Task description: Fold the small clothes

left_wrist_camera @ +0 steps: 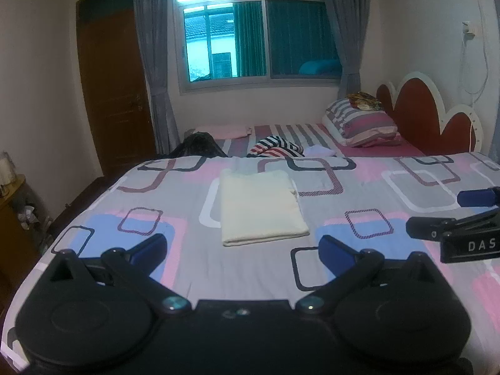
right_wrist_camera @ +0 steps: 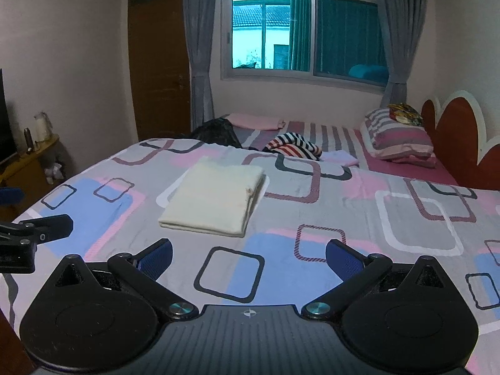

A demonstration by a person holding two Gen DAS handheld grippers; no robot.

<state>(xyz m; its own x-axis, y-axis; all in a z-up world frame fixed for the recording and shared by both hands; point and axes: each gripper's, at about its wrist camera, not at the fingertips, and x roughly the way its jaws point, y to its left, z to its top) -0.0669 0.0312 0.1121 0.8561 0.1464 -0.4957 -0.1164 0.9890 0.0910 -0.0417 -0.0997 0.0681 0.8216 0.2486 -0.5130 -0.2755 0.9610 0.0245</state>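
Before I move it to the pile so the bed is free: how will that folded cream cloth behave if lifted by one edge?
The cream cloth is probably floppy: soft stacked layers show at its edge, so it would likely sag and unfold. It looks thin and light. Pushed along the bedsheet, it may bunch.

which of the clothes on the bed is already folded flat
The cream cloth, a neat rectangle nearest the grippers. The striped garment and dark one behind lie crumpled.

One folded cream garment (left_wrist_camera: pixel 262 207), one striped garment (left_wrist_camera: pixel 276 147), one pillow (left_wrist_camera: pixel 365 123), two grippers.
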